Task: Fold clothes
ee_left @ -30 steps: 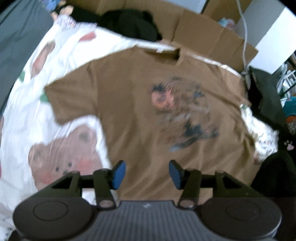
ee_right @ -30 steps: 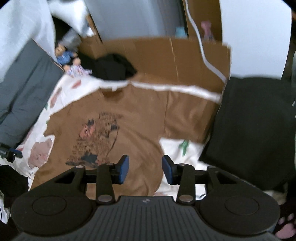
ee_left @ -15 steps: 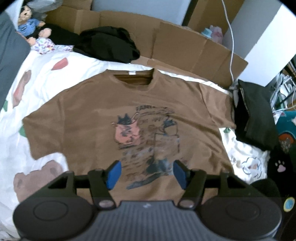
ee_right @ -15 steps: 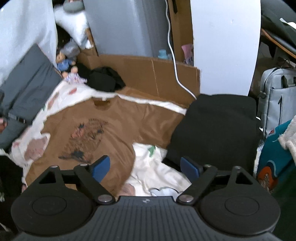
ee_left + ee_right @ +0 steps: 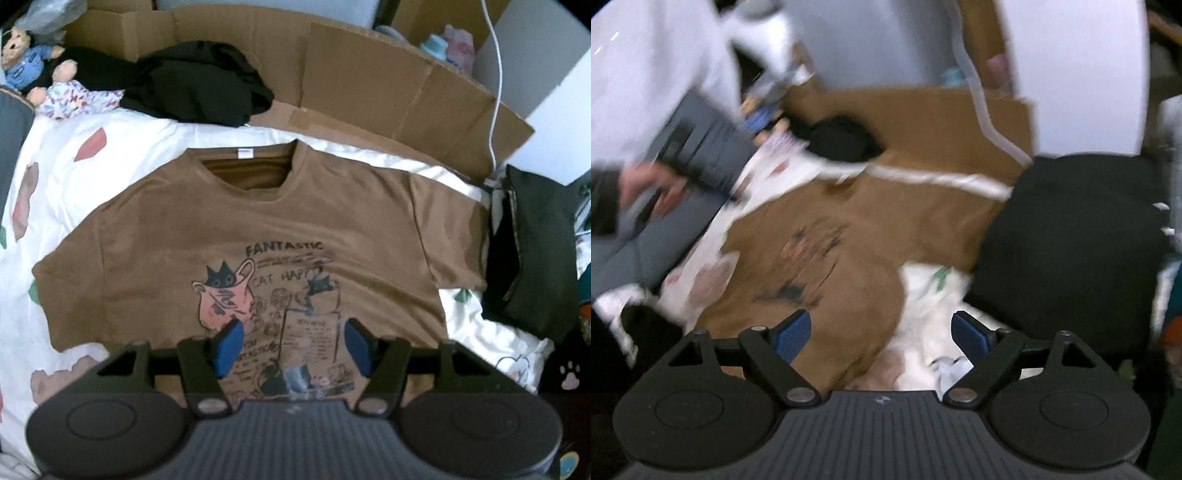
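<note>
Brown T-shirt [image 5: 155, 240] lies flat on bed [image 5: 66, 173]; both grippers [image 5: 291, 345] [image 5: 881, 334] spread, empty; sleeve edges are to be pinched first.

White patterned bedsheet [image 5: 122, 155], cardboard [image 5: 369, 85] behind, maybe wall [image 5: 871, 40].

Soft, dim indoor light; left view fairly sharp, right view motion-blurred, edges fisheye-bent.

**Open sheet on the left, clutter behind and on the right**

White printed sheet [image 5: 55, 206] lies bare left of the brown T-shirt [image 5: 332, 221]. Behind the collar a black garment heap [image 5: 199, 85] and cardboard wall [image 5: 388, 85] block passage. A dark folded pile [image 5: 532, 251] crowds the right sleeve.
</note>
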